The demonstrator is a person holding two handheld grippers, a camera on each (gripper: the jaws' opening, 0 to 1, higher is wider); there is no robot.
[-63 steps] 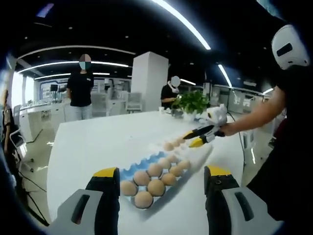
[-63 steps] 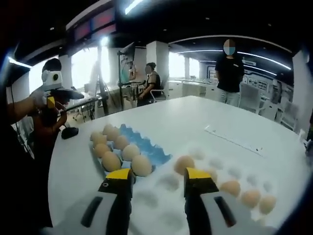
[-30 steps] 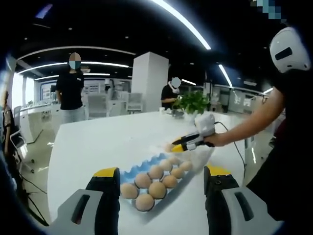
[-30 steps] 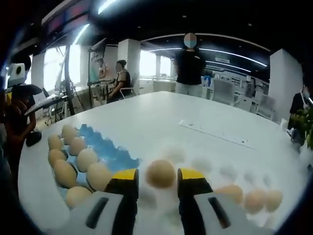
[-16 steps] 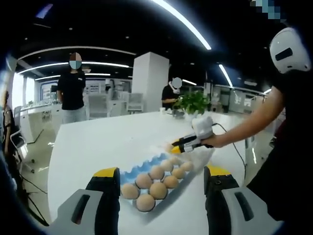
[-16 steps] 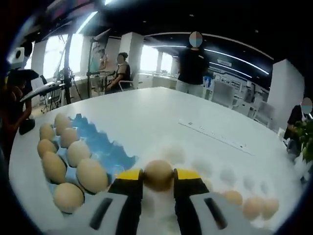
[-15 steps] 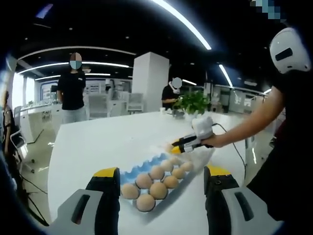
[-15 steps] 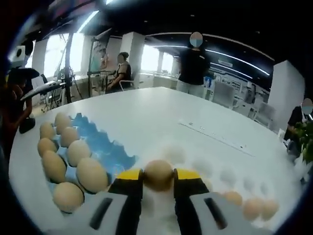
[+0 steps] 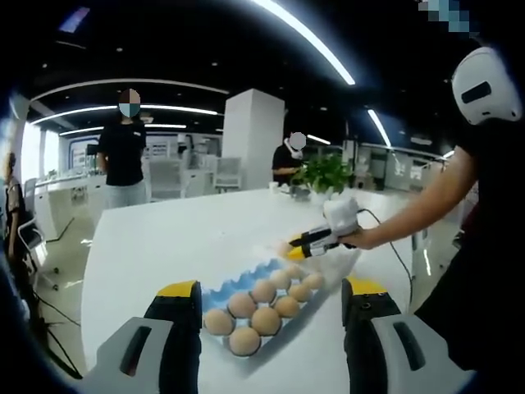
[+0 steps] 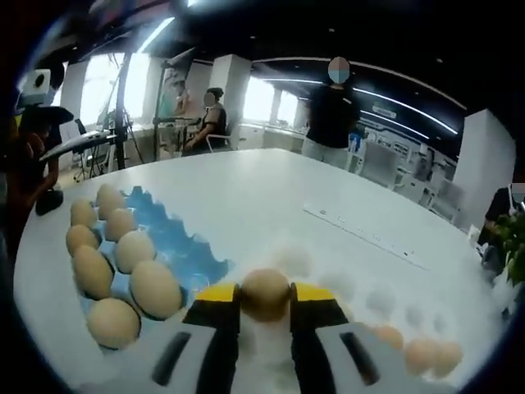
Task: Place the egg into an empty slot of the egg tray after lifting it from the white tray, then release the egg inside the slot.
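- Left gripper view: the left tongs (image 9: 271,300) stand wide open and empty over the near edge of the white table (image 9: 164,238).
- Between their yellow-tipped jaws lies the blue egg tray (image 9: 267,297), with brown eggs in two rows.
- Past the egg tray's far end, the right tongs (image 9: 297,247), held by a person's hand (image 9: 367,238), are closed on an egg (image 9: 284,248) over the white tray (image 9: 338,261).
- A potted plant (image 9: 324,172) stands toward the table's far edge.
- Right gripper view: the right tongs (image 10: 265,294) clamp the egg (image 10: 264,293) between their yellow tips, just above the white tray (image 10: 373,304).
- More eggs sit in the white tray's cups at the lower right.
- The egg tray (image 10: 160,250) lies to the left, its near rows full of eggs, and bare blue slots show on the side beside the white tray.
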